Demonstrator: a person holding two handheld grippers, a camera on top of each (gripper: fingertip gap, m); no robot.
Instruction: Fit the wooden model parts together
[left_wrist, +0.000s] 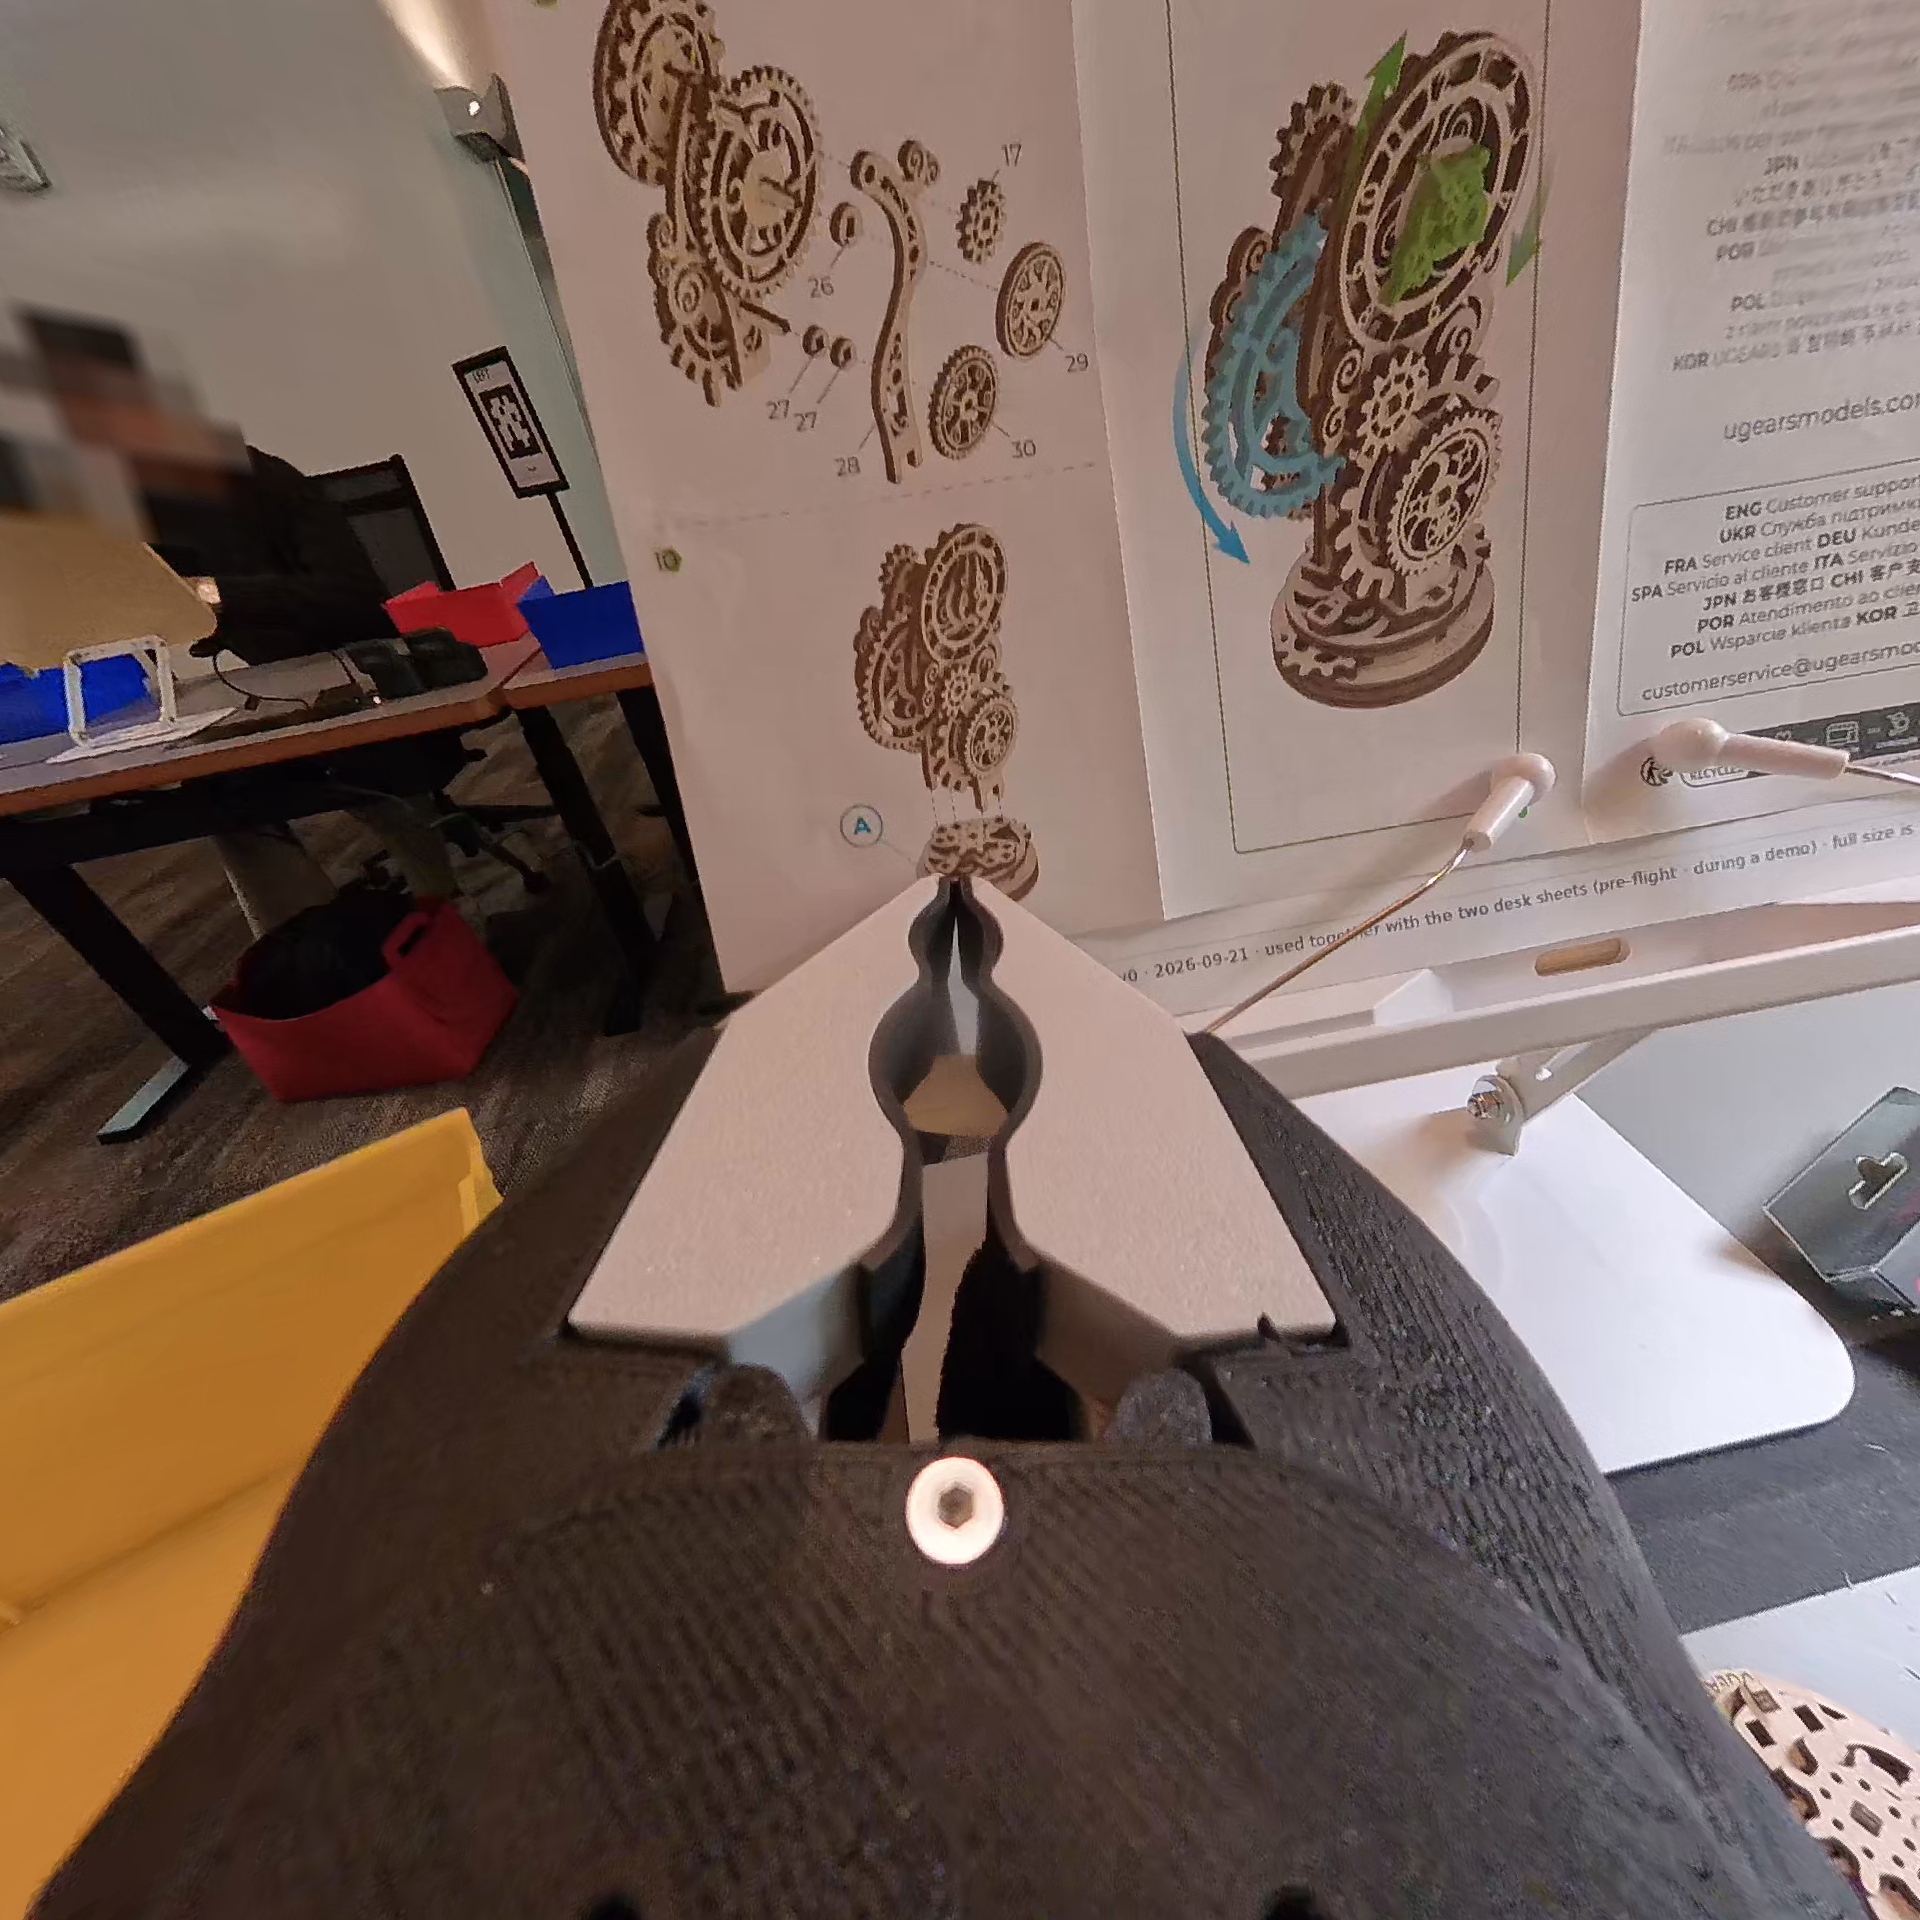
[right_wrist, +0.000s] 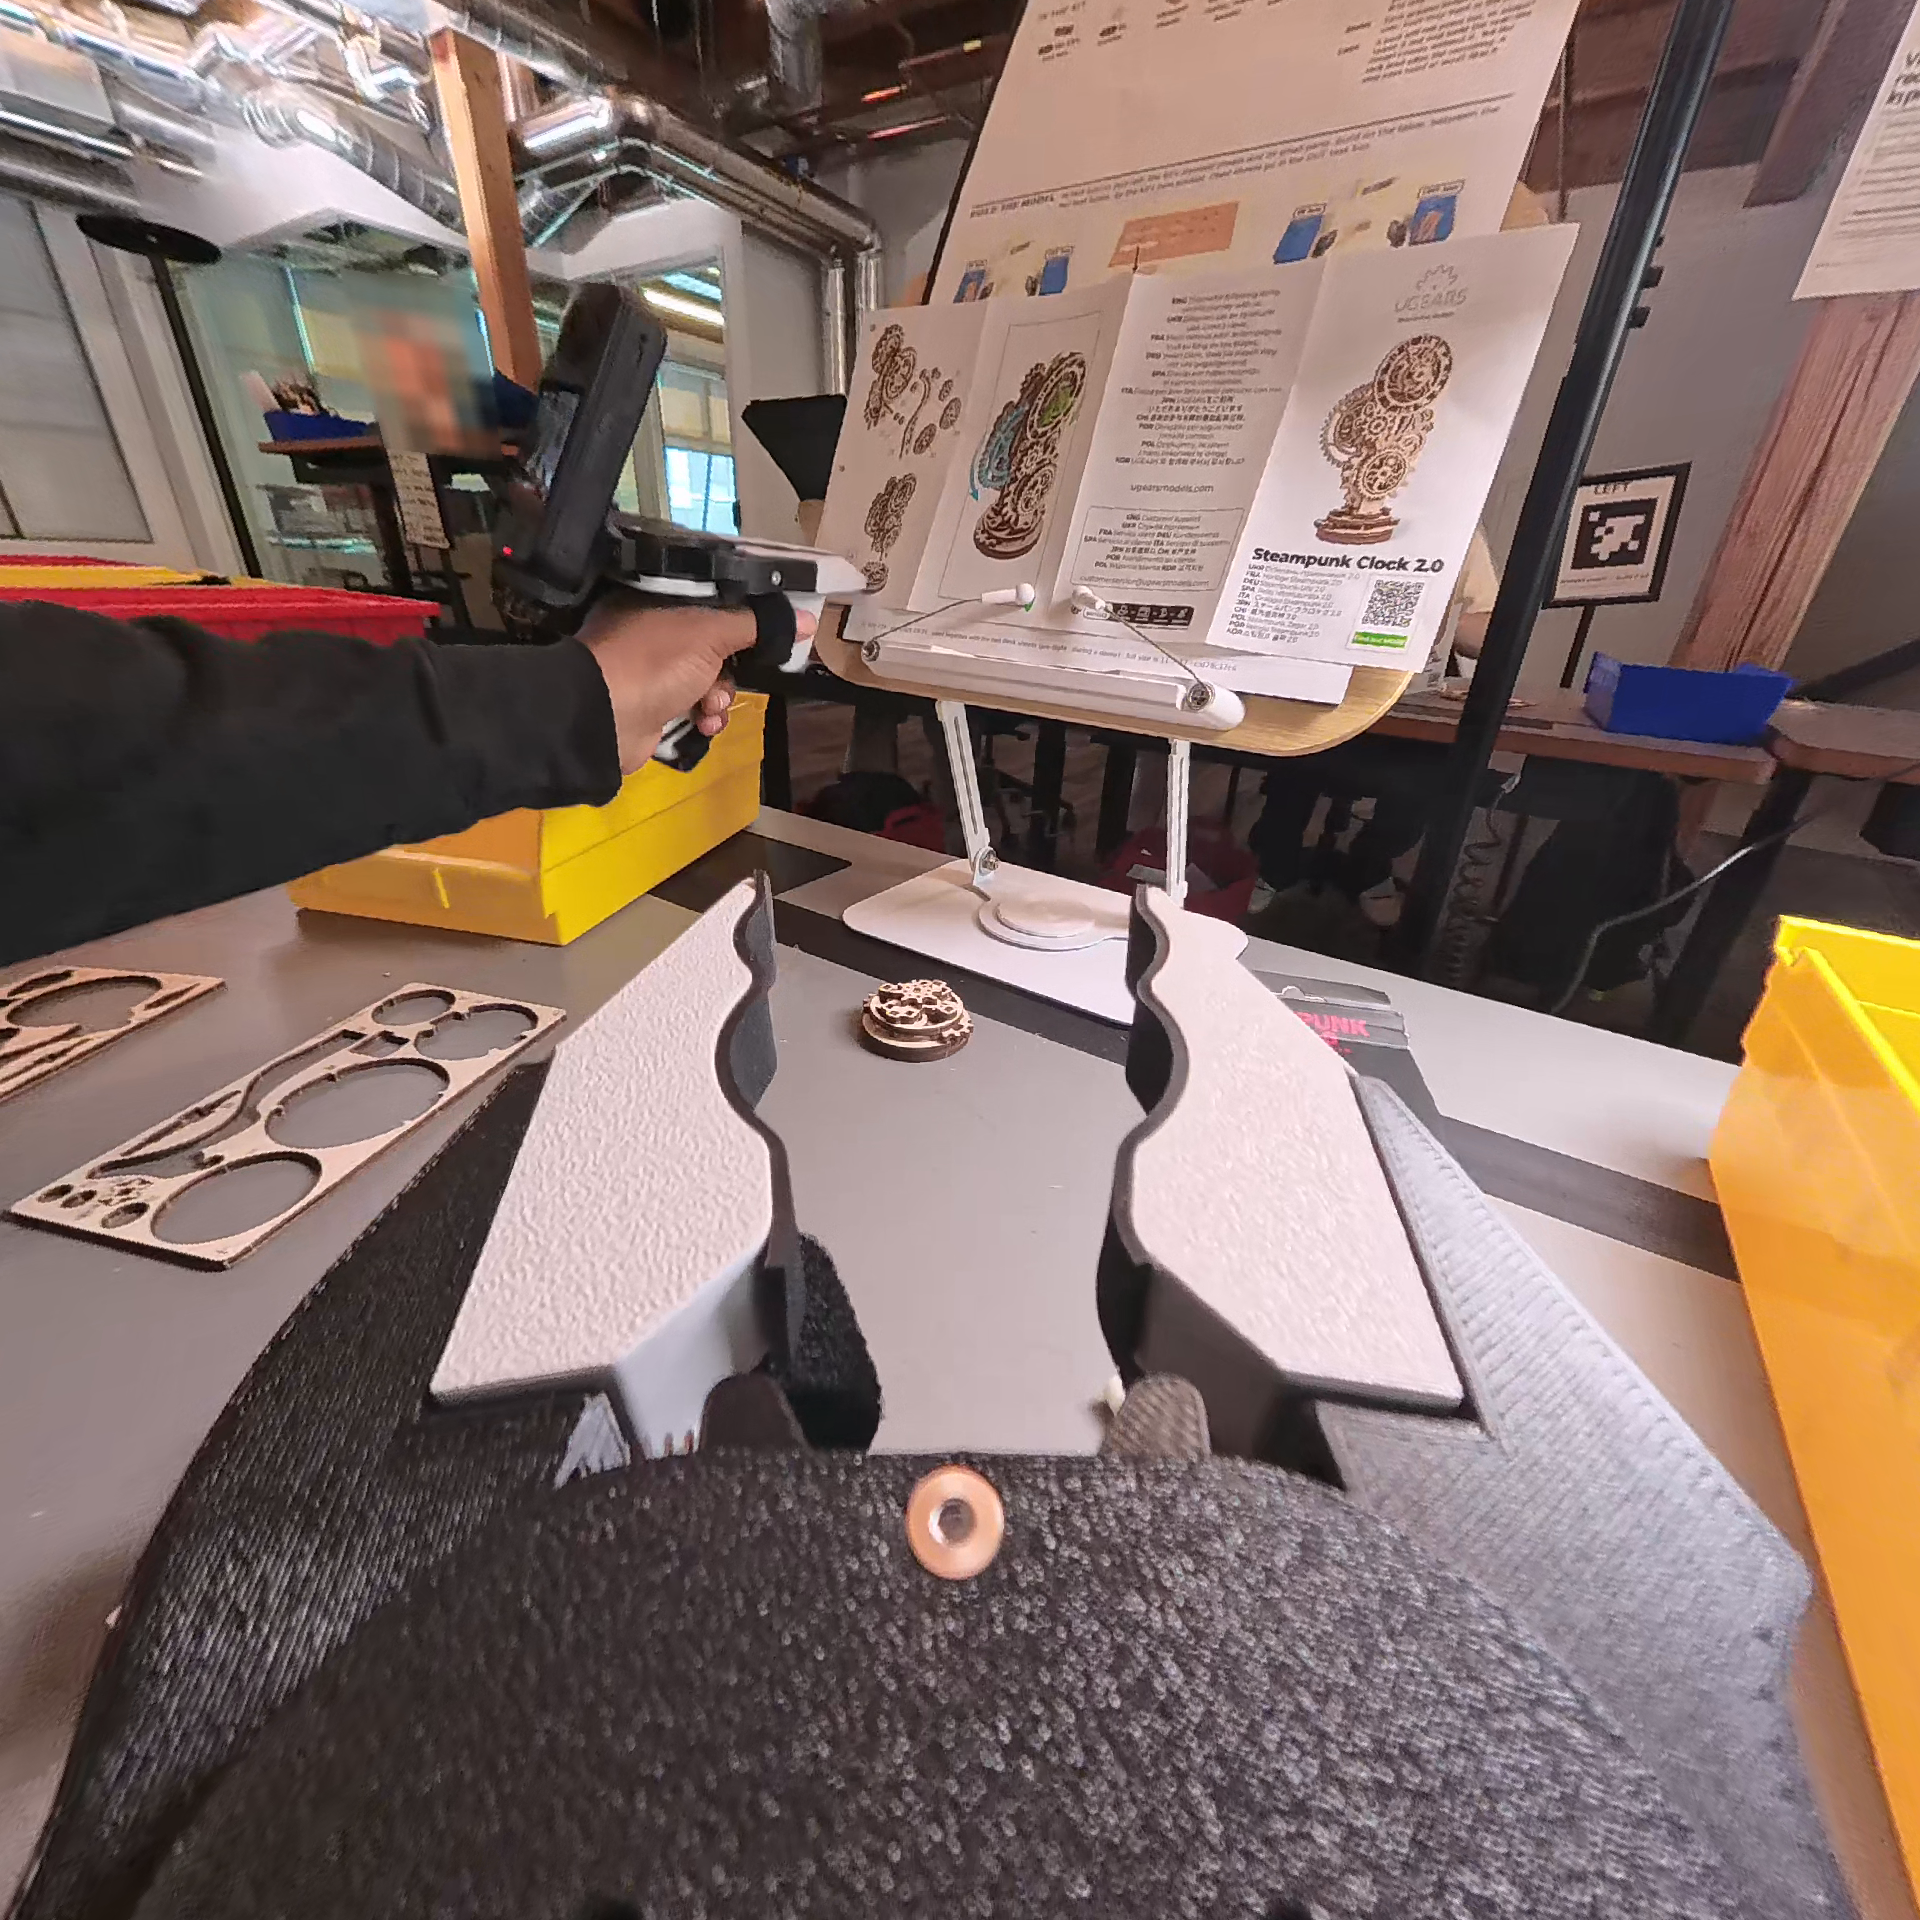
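Note:
A small round wooden gear base (right_wrist: 916, 1020) lies flat on the grey table (right_wrist: 935, 1195), just beyond and between my right gripper's (right_wrist: 951, 904) fingertips. That gripper is open and its pads touch nothing. My left gripper (left_wrist: 954, 885) is shut with nothing between its tips. It is raised and points at the lower left of the instruction sheet (left_wrist: 883, 468) on the stand. It also shows in the right wrist view (right_wrist: 847, 577), held by a hand in a dark sleeve. A perforated wooden piece (left_wrist: 1834, 1787) shows at the lower right of the left wrist view.
Two punched-out wooden sheets (right_wrist: 291, 1122) lie on the left of the table. A yellow bin (right_wrist: 551, 862) stands behind them and another (right_wrist: 1839, 1195) at the right edge. The white document stand (right_wrist: 1049, 925) and a black box (right_wrist: 1340, 1029) sit behind the base. The left gripper's tips are roughly 40 centimetres from the right gripper's. Both grippers' tips are roughly 25 centimetres from the perforated wooden piece (left_wrist: 1834, 1787).

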